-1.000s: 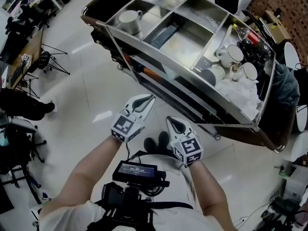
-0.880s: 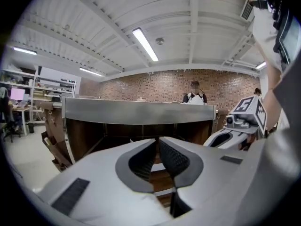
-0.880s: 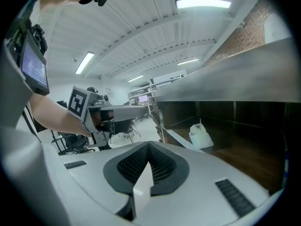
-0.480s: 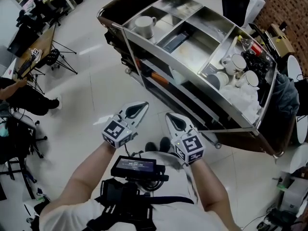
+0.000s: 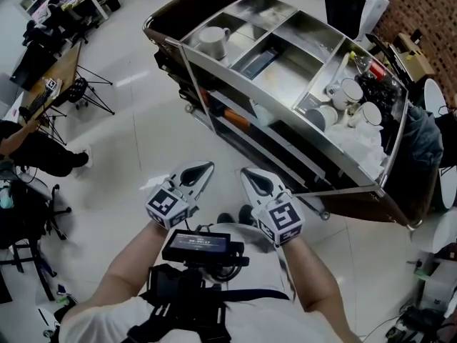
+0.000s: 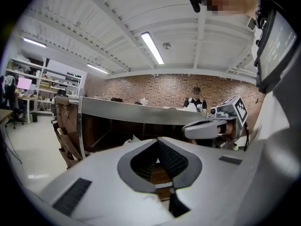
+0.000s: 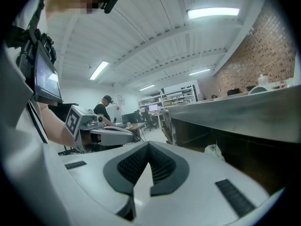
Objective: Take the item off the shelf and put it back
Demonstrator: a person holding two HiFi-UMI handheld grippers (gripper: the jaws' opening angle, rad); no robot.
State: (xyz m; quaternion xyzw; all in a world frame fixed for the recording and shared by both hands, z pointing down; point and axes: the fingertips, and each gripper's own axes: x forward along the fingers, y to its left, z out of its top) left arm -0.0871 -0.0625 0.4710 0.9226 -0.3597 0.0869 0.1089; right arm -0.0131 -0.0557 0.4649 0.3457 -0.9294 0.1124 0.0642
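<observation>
Compartmented shiny steel cart (image 5: 289, 73), rounded white mugs (image 5: 350, 91)

The top tray (image 5: 303, 31) hides most of the lower shelves (image 5: 268, 131); an orange thing (image 5: 239, 118) there shows only partly. Clutter (image 5: 378, 73) behind the mugs (image 5: 350, 90) is too small to identify.

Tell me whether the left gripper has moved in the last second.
Yes. The left gripper has pulled back from the cart toward the person, with more floor showing between them.
</observation>
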